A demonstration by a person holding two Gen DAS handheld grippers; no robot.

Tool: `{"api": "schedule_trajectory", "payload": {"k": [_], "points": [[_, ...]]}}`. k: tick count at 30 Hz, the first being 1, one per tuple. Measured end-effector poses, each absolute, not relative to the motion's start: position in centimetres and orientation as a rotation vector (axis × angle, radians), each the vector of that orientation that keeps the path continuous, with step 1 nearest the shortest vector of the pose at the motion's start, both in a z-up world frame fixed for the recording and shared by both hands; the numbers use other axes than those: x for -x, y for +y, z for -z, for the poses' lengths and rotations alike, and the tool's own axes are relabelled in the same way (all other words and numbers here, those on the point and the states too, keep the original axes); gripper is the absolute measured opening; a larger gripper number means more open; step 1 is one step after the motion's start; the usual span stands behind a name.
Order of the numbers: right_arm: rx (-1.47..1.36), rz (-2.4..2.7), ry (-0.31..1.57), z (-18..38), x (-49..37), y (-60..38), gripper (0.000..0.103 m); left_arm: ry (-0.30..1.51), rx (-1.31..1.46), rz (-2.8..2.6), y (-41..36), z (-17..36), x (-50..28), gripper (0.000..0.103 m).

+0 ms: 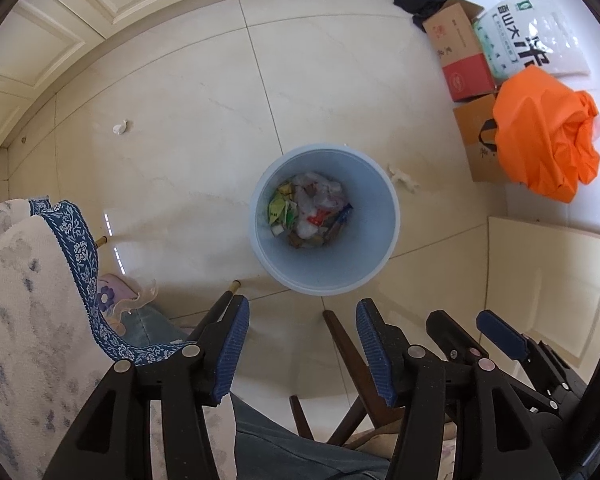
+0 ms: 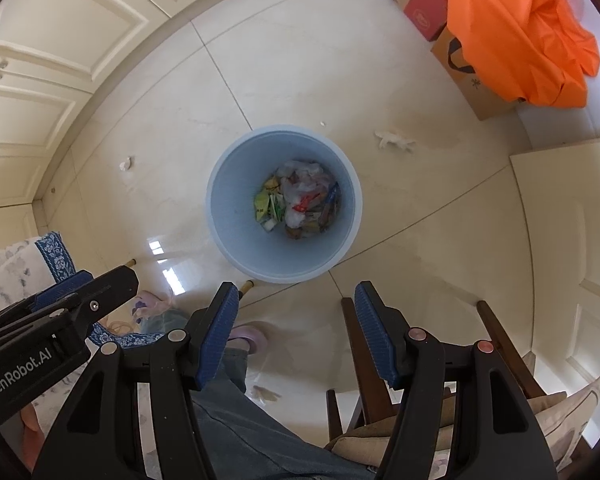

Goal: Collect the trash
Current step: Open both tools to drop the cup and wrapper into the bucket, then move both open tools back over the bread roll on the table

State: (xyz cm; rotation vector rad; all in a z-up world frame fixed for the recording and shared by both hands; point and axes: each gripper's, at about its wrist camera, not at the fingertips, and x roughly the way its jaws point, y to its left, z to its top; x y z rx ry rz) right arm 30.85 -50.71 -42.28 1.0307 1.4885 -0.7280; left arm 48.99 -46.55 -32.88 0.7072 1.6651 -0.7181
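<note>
Both grippers spread and empty above pale blue bin: left gripper, right gripper. Torn tissue beyond bin's right; crumpled scrap far left.

A cream tiled floor carries a pale blue bin at centre, crumpled tissues at ten and three o'clock, and cardboard boxes at two.

Pale blue bin, orange bag
</note>
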Motion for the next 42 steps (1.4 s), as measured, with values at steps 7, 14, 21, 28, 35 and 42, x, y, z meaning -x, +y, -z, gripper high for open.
{"api": "schedule_trajectory", "payload": {"k": [7, 14, 21, 28, 35, 42], "points": [[-1.018, 0.754, 1.468, 41.1, -30.7, -50.7, 0.062, 1.659, -0.702, 0.737, -46.4, 32.4, -49.1, 0.052], [-0.990, 0.771, 1.430, 39.2, -30.5, -50.3, 0.064, 1.583, -0.646, 0.814, -45.5, 29.5, -49.0, 0.052], [-0.942, 0.784, 1.368, 35.8, -30.0, -49.4, 0.064, 1.529, -0.615, 0.840, -43.2, 27.6, -48.3, 0.052], [-0.867, 0.802, 1.293, 31.5, -29.6, -48.1, 0.065, 1.378, -0.597, 0.854, -41.8, 24.3, -47.3, 0.052], [-0.807, 0.833, 1.225, 27.7, -28.5, -47.3, 0.065, 1.299, -0.588, 0.852, -39.6, 21.1, -45.7, 0.051], [-0.751, 0.857, 1.137, 23.7, -27.0, -46.2, 0.067, 1.123, -0.557, 0.835, -35.6, 15.8, -42.8, 0.052]]}}
